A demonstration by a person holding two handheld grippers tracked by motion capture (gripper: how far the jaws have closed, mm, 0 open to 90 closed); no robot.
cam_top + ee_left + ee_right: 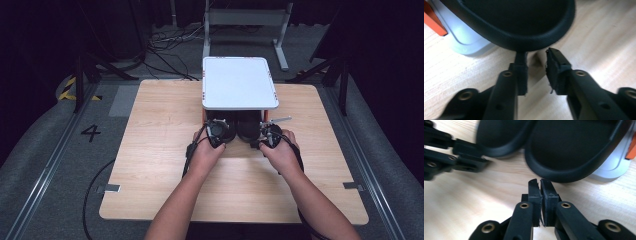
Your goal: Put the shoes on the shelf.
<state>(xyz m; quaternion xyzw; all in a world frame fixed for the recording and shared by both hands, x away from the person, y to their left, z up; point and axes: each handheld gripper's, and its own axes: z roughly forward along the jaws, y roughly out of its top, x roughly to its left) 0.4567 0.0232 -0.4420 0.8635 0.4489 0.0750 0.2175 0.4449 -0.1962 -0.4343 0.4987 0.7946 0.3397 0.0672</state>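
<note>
two black shoes (235,129), under white rack (239,83)

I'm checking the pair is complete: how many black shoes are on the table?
2. The left shoe sits under the white shelf's front edge by the left gripper; the right shoe lies beside it, by the right gripper. More could hide under the shelf.

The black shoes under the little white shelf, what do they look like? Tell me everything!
The black shoes are a pair, side by side on the wooden table, tucked under a white shelf with orange posts. They look soft and matte, with thick rounded rims around dark openings. Both grippers sit just in front of them, and neither holds a shoe.
</note>
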